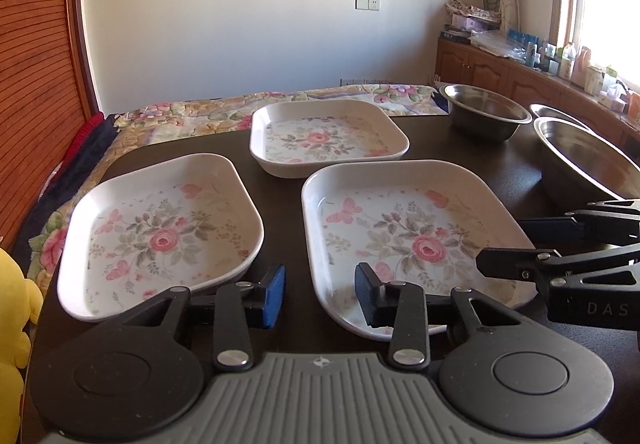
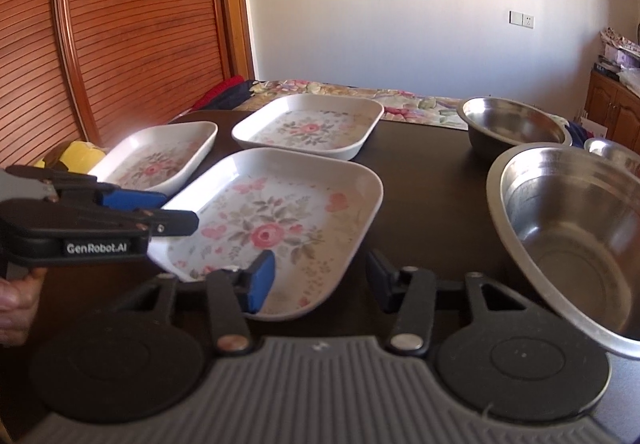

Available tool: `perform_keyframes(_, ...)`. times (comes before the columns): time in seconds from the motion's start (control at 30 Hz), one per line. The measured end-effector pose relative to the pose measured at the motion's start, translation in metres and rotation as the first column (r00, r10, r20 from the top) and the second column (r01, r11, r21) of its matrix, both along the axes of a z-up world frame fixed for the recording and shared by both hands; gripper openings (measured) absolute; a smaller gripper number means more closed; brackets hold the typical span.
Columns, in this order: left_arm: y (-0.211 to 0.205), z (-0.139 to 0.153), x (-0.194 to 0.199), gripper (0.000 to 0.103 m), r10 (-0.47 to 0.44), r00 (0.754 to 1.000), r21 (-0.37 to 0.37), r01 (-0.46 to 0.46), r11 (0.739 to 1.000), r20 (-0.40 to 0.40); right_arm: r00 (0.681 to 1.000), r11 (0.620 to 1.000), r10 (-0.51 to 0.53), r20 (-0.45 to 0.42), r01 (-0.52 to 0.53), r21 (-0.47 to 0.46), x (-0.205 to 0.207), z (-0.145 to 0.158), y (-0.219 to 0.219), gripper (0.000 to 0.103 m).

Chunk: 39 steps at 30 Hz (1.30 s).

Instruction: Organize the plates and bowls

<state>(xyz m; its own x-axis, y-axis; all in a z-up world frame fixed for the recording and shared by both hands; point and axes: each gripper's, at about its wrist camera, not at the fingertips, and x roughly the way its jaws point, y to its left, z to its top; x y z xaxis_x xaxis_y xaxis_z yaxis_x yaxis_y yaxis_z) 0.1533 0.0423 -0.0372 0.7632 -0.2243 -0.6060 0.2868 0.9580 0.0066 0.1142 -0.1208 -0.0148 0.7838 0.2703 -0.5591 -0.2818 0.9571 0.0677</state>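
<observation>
Three white plates with a pink flower print lie on the dark table (image 1: 288,204), none stacked, set well apart in a rough triangle. The nearest plate (image 1: 408,236) sits just ahead of both grippers, a second plate (image 1: 160,232) lies to its left, and a third plate (image 1: 324,136) lies behind, toward the far edge. All three are squarish with rounded corners and a raised, sloping rim. They look like light, stiff tableware with a smooth glazed or plastic face, so they would probably slide under a loose pinch; whether they would chip if dropped cannot be told. The best hold is likely the raised rim on the near side, one finger inside and one under the lip.

Three steel bowls stand to the right. The largest bowl (image 2: 572,236) is closest, a middle bowl (image 2: 516,124) sits behind it, and only the rim of a small bowl (image 2: 612,148) shows beyond. They are thin, rigid metal, probably light and slippery, and their rolled rims offer the natural hold. They look made to nest.

The left gripper (image 1: 320,296) hovers with its jaws spread wide, holding nothing, aimed at the gap between the two near plates. The right gripper (image 2: 320,280) is likewise spread and empty, its fingers over the near edge of the nearest plate.

Beyond the table lie a flowered bedspread (image 1: 192,116) and a yellow soft toy (image 1: 16,324) at the left.
</observation>
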Motion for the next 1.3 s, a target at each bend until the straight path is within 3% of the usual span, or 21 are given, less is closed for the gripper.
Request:
perform_keyframes(0.1, -0.001, 0.0, 0.001, 0.04, -0.002, 1.0, 0.001, 0.002, 1.0, 0.0, 1.0, 1.0, 0.004, -0.012, -0.004, 0.006, 0.004, -0.001, 0.0, 0.044)
perform_keyframes(0.3, -0.002, 0.0, 0.0, 0.026, -0.023, 1.0, -0.008, 0.023, 1.0, 0.003, 1.0, 1.0, 0.006, -0.024, -0.006, 0.004, 0.008, -0.003, -0.002, 0.036)
perform_keyframes(0.53, 0.0, 0.005, -0.012, 0.025, -0.027, 1.0, -0.035, 0.027, 0.999, 0.003, 1.0, 1.0, 0.005, -0.023, -0.005, 0.016, 0.006, -0.003, -0.005, 0.034)
perform_keyframes(0.73, 0.003, 0.014, -0.031, 0.025, -0.017, 0.999, -0.035, 0.018, 0.999, 0.027, 0.999, 0.996, 0.032, -0.022, -0.03, 0.079, 0.0, 0.002, -0.013, 0.033)
perform_keyframes(1.3, 0.007, 0.031, -0.1, 0.025, 0.007, 0.997, -0.028, -0.005, 1.0, 0.076, 0.997, 0.991, 0.075, 0.036, -0.079, 0.11, -0.05, 0.018, -0.012, 0.032)
